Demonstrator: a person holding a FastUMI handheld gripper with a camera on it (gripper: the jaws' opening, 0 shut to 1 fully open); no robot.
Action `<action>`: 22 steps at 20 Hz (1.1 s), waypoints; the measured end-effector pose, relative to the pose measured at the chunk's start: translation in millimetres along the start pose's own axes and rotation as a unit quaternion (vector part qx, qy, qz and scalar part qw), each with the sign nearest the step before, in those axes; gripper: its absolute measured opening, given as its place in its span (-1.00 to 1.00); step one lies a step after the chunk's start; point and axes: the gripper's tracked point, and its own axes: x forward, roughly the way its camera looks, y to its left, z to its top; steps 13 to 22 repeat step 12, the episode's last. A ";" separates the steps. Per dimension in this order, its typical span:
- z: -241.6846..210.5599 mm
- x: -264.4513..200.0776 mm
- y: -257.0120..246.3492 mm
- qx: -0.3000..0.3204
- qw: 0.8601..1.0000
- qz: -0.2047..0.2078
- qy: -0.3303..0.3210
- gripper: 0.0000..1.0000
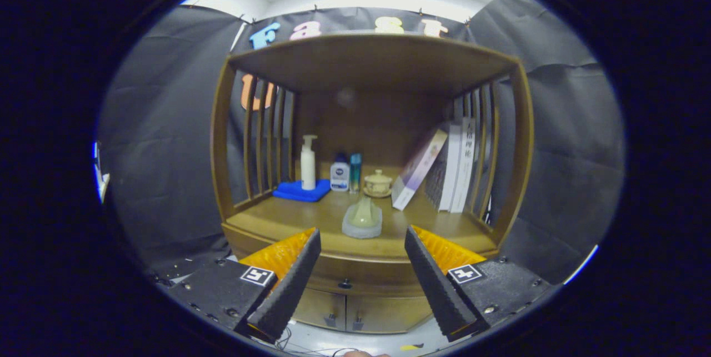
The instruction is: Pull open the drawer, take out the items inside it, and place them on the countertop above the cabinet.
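Observation:
A wooden cabinet (366, 124) stands ahead of me. Its drawer (355, 279) sits shut under the countertop (311, 224), with a small dark knob (345, 283) in the middle of its front. My gripper (362, 240) is open, held some way back from the cabinet, with nothing between its fingers. The knob shows in the gap between the fingers, low down. On the countertop just beyond the fingers rests a pale green object on a grey base (362, 218).
Further back on the countertop stand a white pump bottle (308, 162) on a blue cloth (300, 190), two small bottles (345, 174), a lidded cup (378, 183) and leaning books (444, 168). Two small doors (355, 312) lie below the drawer. Slatted sides close in the shelf.

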 end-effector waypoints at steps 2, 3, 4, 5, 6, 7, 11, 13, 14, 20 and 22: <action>27.4 -24.9 -2.7 0.003 1.000 0.010 -0.015 1.00; 41.2 -36.7 -6.0 0.005 1.000 0.011 -0.023 1.00; 52.9 -48.4 -10.5 0.006 0.999 0.010 -0.030 1.00; 63.7 -59.6 -15.6 0.006 0.999 0.008 -0.035 1.00; 72.9 -70.9 -19.9 0.006 0.999 0.006 -0.039 1.00; 83.6 -82.2 -22.9 0.006 0.999 0.005 -0.044 1.00; 117.5 -122.4 -30.8 0.008 0.998 0.007 -0.066 1.00; 124.2 -131.5 -33.5 0.007 0.997 0.004 -0.070 1.00; 124.2 -131.5 -33.5 0.007 0.997 0.004 -0.070 1.00; 124.2 -131.5 -33.5 0.007 0.997 0.004 -0.070 1.00; 124.2 -131.5 -33.5 0.007 0.997 0.004 -0.070 1.00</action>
